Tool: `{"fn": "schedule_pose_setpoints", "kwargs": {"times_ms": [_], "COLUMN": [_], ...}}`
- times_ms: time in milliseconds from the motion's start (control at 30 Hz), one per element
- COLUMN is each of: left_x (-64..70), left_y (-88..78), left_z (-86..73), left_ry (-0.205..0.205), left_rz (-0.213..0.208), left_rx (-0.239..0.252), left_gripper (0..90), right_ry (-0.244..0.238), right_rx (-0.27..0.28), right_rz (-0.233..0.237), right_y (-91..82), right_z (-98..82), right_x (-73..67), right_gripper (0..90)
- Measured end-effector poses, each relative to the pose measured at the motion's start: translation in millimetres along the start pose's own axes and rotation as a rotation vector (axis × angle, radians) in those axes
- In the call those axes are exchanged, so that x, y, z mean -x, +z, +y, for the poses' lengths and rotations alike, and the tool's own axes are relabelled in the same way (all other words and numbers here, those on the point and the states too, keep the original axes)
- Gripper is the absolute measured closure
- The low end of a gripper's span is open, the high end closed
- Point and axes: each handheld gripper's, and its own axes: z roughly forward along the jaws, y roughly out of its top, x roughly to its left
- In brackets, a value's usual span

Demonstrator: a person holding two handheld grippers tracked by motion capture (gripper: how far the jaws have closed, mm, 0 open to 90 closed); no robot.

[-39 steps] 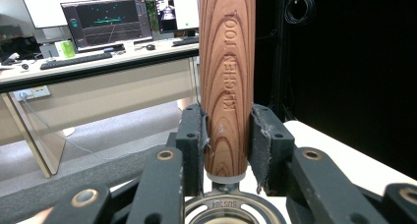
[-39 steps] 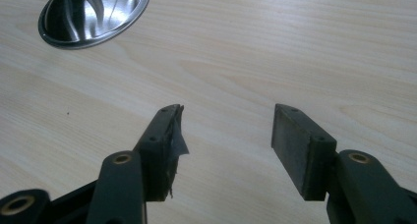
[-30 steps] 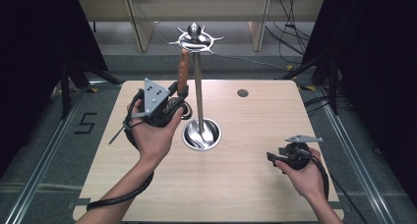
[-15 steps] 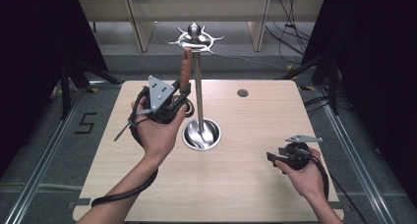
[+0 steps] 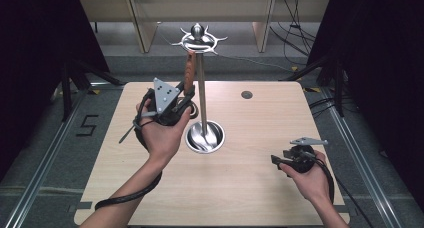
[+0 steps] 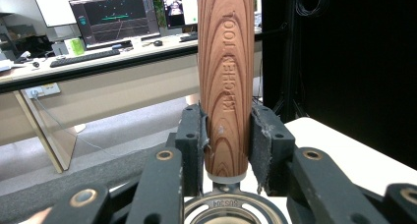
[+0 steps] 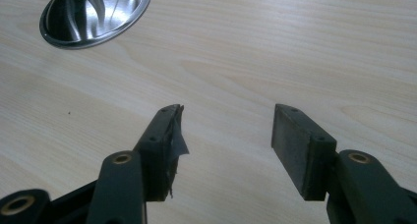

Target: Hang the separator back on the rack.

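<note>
Pinching a wooden handle (image 6: 226,81) between its pads, the left tool (image 5: 176,105) holds a kitchen utensil upright just beside the steel rack (image 5: 201,88). In the left tool view both pads press flat on the lower end of the handle, which bears the words "KITCHEN TOOL"; below the pads a metal ferrule joins it to a round steel head (image 6: 231,209), of which only the rim shows. In the high view the handle (image 5: 189,73) rises from the left tool toward the rack's hooked crown (image 5: 199,38), its top close under the hooks; whether it touches one I cannot tell.

The rack's pole stands just right of the left tool, in a round dished base (image 5: 205,137) on the table (image 5: 250,188). The dish holds nothing but the pole.

The right tool (image 5: 280,160) rests low over the table, well apart from the rack, with its jaws spread and nothing between them. In its own view the base (image 7: 93,13) lies ahead and to the left, shiny, with bare table under the pads.
</note>
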Motion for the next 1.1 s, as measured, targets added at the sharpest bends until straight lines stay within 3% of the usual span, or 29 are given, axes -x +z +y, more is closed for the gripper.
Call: {"fn": "schedule_pose_setpoints", "kwargs": {"times_ms": [333,367,400,567,733,833,933,1100], "left_x": [-1.1,-0.9,-0.9,-3.6,-9.8,-17.7,-29.1,-55.6], "left_y": [0.7,0.3,-0.4,-3.8,-18.3,-25.8,-33.1,-42.4], "left_z": [-1.6,-1.7,-1.7,0.5,0.9,-4.5,-16.0,-46.1], "left_ry": [0.015,0.013,0.013,0.007,0.014,0.011,0.029,0.029], "left_rz": [-0.008,-0.012,-0.016,-0.090,-0.132,-0.168,-0.179,-0.133], "left_rx": [-0.005,-0.003,-0.001,-0.010,-0.019,-0.053,-0.103,-0.164], "left_gripper": [67.3,67.1,66.8,60.1,53.9,50.7,48.4,47.4], "right_ry": [0.000,-0.038,-0.040,-0.033,-0.030,-0.028,-0.029,-0.023], "right_rx": [0.000,0.022,0.037,0.024,0.023,0.024,0.024,0.027], "right_rz": [-0.001,-0.002,0.010,-0.007,-0.006,-0.009,-0.004,0.006], "right_y": [-0.1,2.4,2.9,0.9,0.2,0.4,-0.1,2.0], "right_z": [0.0,-1.0,-0.4,0.3,0.4,0.2,0.3,-0.1], "right_x": [0.0,2.9,3.5,2.6,2.5,2.4,2.5,2.3], "right_gripper": [45.9,45.8,45.9,45.9,45.9,45.9,45.8,45.9]}}
